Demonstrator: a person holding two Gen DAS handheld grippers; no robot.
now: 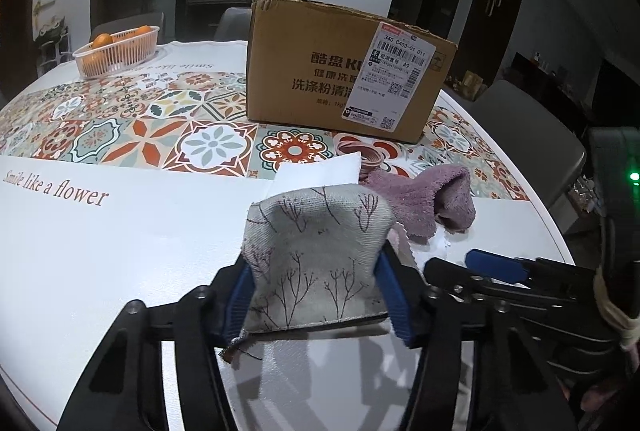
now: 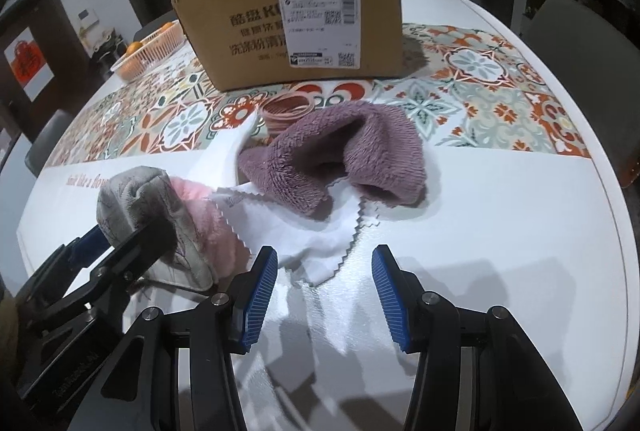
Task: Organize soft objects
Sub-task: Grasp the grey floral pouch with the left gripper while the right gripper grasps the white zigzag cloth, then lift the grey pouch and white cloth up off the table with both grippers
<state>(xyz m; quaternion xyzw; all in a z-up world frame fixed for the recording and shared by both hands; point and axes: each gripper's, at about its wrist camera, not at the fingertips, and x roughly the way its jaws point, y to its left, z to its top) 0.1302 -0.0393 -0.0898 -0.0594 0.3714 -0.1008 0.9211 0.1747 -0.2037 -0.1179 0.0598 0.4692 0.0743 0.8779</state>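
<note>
My left gripper point(image 1: 314, 271) is shut on a grey cloth with a tree print point(image 1: 316, 231), which bulges up between the blue pads. From the right wrist view that grey cloth point(image 2: 132, 191) lies against a pink fluffy piece point(image 2: 204, 219). My right gripper point(image 2: 324, 291) is open, low over the table, with the corner of a white zigzag-edged cloth point(image 2: 304, 235) just ahead of its fingertips. A purple fluffy towel point(image 2: 348, 151) sits crumpled on the white cloth. Behind it lies a coil of pinkish bands point(image 2: 288, 111).
A cardboard box point(image 1: 320, 71) with a shipping label stands at the back of the round table point(image 1: 120, 231). A pink basket with oranges point(image 1: 120, 51) is at the far left. Grey chairs point(image 2: 580, 43) stand around the table edge.
</note>
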